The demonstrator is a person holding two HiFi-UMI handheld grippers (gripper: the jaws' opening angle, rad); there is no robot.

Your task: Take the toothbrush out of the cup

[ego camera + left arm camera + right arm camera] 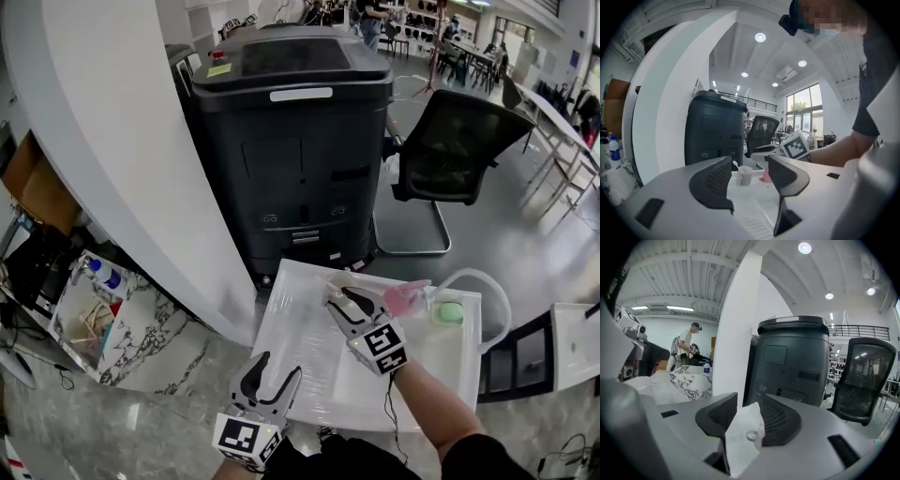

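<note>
A small white cup (745,176) with a white toothbrush (735,164) sticking out of it stands on the white tray (309,375). Next to it is a pink cup (766,175), also visible in the head view (405,298). My right gripper (337,295) reaches over the tray beside the pink cup. In the right gripper view its jaws (747,399) stand wide, with a white object (743,437), seemingly the cup, between them; pad pressure is not visible. My left gripper (279,366) hovers open and empty at the tray's near left corner, facing the cups (749,164).
A large black machine (281,141) stands just beyond the tray, with a black office chair (455,150) to its right. A curved white wall (112,159) runs along the left, past a marble counter (141,328) with a bottle (105,275). A pale green item (449,314) lies at the tray's right.
</note>
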